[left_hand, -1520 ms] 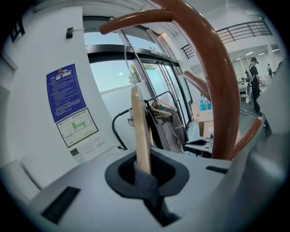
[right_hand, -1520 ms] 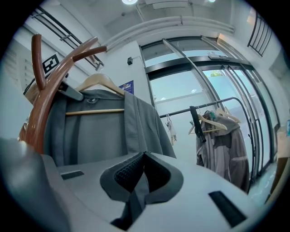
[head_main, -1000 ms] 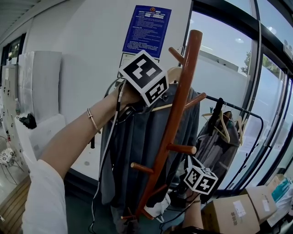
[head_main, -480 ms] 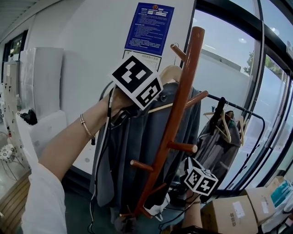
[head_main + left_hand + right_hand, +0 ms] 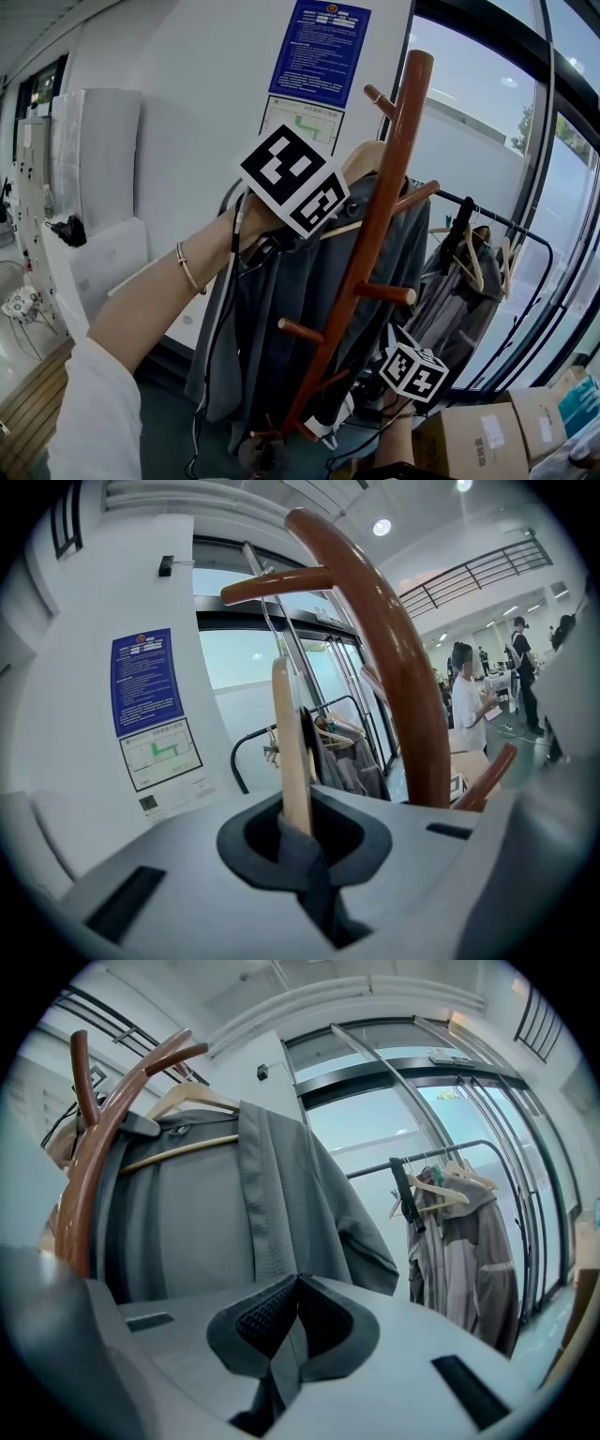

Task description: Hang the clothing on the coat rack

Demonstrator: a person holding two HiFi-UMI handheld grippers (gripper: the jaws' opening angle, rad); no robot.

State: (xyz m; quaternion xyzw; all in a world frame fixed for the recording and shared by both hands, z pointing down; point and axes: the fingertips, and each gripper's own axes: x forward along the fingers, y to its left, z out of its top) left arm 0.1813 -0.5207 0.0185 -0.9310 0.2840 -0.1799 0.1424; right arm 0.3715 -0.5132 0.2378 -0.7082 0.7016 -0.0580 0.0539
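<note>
White wall (image 5: 187,103) with a blue notice (image 5: 319,47) fills the far left of the scene, and tall glass doors (image 5: 553,234) run along the right. Near the glass stands a black clothes rail (image 5: 487,217) hung with grey garments (image 5: 459,300), and cardboard boxes (image 5: 469,436) sit on the floor at the near right.

In the middle rises the coat rack (image 5: 374,187), a reddish-brown wooden pole with short pegs. The grey clothing (image 5: 281,319) hangs on a pale wooden hanger (image 5: 361,157) just behind the pole, with its shoulders up by the upper pegs and its body falling down the left side of the rack. Whether the hanger's hook rests on a peg cannot be told.

A bare arm (image 5: 159,300) with a bracelet (image 5: 187,270) reaches up from the near left with the left gripper (image 5: 302,846). Its jaws are pressed together, pinching the hanger's wooden bar and a fold of the grey cloth. The right gripper (image 5: 291,1335) is low, near the foot of the rack, pointing about level. Its jaws are pinched on the edge of the same grey clothing, which runs up from them towards the hanger.
</note>
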